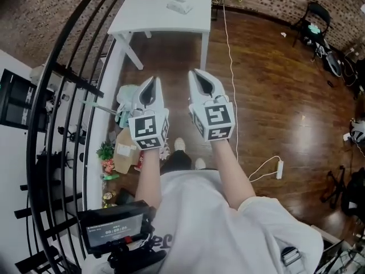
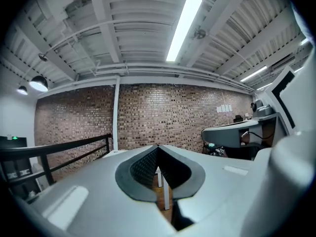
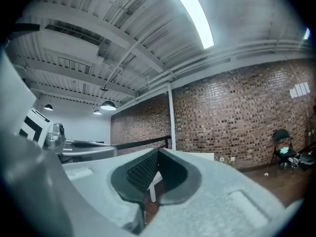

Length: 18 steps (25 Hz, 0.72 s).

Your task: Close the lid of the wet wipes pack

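The wet wipes pack point(image 1: 179, 5) is a small pale packet lying on the white table point(image 1: 159, 21) at the far end of the room; its lid is too small to make out. Both grippers are held in the air well short of the table, side by side and pointing toward it. My left gripper point(image 1: 153, 80) is shut, its jaw tips meeting with nothing between them point(image 2: 158, 146). My right gripper point(image 1: 195, 72) is likewise shut and empty point(image 3: 159, 150). Both gripper views look level at the brick wall, and the pack does not show in them.
A black railing point(image 1: 68, 96) runs along the left. Bags, a box and a plant point(image 1: 122, 147) are piled on the floor beside it. A white cable point(image 1: 232, 84) and power strip point(image 1: 279, 169) lie on the wooden floor. A chair point(image 1: 315, 16) stands far right.
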Tool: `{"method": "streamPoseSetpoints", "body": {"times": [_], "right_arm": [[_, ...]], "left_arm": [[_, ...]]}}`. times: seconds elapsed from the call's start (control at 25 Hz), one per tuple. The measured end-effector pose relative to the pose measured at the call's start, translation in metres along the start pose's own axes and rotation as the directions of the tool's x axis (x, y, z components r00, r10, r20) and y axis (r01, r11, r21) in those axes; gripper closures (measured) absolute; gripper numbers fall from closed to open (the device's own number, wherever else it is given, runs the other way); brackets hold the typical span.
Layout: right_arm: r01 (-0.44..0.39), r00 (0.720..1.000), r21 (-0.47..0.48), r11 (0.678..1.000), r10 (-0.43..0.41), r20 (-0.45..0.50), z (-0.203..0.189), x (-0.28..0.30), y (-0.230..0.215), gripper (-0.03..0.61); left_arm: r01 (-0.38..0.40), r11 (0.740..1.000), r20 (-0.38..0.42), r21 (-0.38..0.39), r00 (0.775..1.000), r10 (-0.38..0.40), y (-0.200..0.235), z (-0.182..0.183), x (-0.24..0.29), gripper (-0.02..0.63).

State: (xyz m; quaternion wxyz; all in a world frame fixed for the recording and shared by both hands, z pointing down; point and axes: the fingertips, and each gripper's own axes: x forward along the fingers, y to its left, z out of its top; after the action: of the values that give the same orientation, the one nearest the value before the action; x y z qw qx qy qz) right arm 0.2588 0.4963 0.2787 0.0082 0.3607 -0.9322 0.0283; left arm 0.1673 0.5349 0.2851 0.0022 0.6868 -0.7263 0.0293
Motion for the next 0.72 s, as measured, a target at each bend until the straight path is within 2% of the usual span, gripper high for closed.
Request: {"method": "streamPoseSetpoints", "body": {"times": [0.24,0.44,0.6,0.72], "right_arm": [[-0.037,0.999,-0.035,0.999,0.036,-0.017,-0.002,0.081,-0.01,0.594],[-0.04,0.999,-0.044,0.998,0.04,-0.002,0.01,0.177,-0.018,0.594],[-0.045,0.999,-0.052,0.998,0.045,-0.012,0.015,0.242,-0.016,0.594],[-0.034,0.999,-0.053,0.998,0.032,-0.037,0.006,0.275,-0.02,0.594]], "left_arm": [[-0.033,0.999,0.003,-0.027,0.999,0.033,0.053,-0.01,0.073,0.598],[0.005,1.0,0.024,-0.016,1.0,-0.004,0.101,0.001,0.145,0.598],[0.004,1.0,0.029,-0.03,1.0,-0.003,0.148,0.006,0.191,0.598],[0.02,0.996,0.022,-0.083,1.0,-0.018,0.171,0.001,0.218,0.598]]}}
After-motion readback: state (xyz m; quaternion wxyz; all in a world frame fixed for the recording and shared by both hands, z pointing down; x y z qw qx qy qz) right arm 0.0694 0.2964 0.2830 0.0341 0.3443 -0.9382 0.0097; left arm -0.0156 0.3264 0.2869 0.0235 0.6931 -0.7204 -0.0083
